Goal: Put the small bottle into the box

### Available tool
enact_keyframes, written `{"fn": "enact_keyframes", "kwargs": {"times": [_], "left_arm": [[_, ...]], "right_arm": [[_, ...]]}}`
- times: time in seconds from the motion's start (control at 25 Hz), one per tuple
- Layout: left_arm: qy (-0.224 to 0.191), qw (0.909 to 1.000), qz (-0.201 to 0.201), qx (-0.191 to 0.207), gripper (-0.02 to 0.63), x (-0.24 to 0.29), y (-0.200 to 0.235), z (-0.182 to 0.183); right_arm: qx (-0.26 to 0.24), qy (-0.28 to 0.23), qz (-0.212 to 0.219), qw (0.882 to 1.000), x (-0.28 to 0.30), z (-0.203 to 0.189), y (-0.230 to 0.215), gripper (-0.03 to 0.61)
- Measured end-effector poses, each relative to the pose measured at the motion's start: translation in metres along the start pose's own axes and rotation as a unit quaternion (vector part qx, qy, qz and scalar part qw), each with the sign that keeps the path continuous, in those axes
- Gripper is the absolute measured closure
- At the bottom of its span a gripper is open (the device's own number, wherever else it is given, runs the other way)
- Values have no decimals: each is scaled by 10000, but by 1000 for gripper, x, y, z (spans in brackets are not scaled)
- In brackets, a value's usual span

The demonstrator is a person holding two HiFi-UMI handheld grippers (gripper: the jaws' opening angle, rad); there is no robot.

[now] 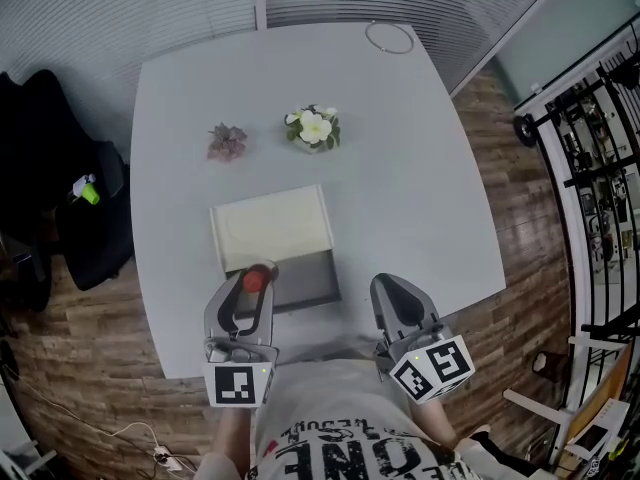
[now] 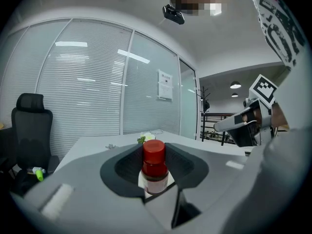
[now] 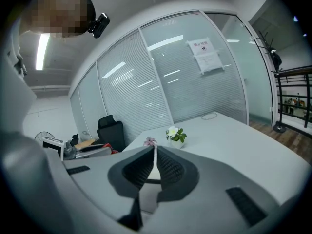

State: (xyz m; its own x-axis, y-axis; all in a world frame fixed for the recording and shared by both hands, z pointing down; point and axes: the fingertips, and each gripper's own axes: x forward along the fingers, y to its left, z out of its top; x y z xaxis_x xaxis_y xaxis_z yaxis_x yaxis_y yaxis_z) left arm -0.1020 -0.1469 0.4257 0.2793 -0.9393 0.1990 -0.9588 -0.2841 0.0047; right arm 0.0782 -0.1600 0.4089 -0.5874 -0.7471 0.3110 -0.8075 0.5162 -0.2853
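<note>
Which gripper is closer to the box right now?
Left. The left gripper, clamped on the small bottle, hangs at the near left corner of the box; the right gripper, shut, is off to its right, not touching.

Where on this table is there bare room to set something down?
Widest bare patch: the table right of the box, out to its edge. Another: behind the white flower, up to the ring. Crowded: the near edge, where the left gripper holds the small bottle, right gripper alongside.
</note>
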Motion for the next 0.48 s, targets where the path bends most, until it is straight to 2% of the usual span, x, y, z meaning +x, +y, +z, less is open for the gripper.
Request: {"fn": "enact_keyframes", "kwargs": {"times": [0.12,0.32,0.48], "left_arm": [[231,9996,-66,-169,471,0,-4,-11],[75,9998,-159,4,471,5,-9,-17],[417,9988,-228,-149,471,6,-17,-34]], "right_arm": [[6,17,-37,10000,-1,-1,0,552],[11,37,-95,9999,-4,-2,-1,552],[18,60,-136,9999,-4,-4,-2,552]]}}
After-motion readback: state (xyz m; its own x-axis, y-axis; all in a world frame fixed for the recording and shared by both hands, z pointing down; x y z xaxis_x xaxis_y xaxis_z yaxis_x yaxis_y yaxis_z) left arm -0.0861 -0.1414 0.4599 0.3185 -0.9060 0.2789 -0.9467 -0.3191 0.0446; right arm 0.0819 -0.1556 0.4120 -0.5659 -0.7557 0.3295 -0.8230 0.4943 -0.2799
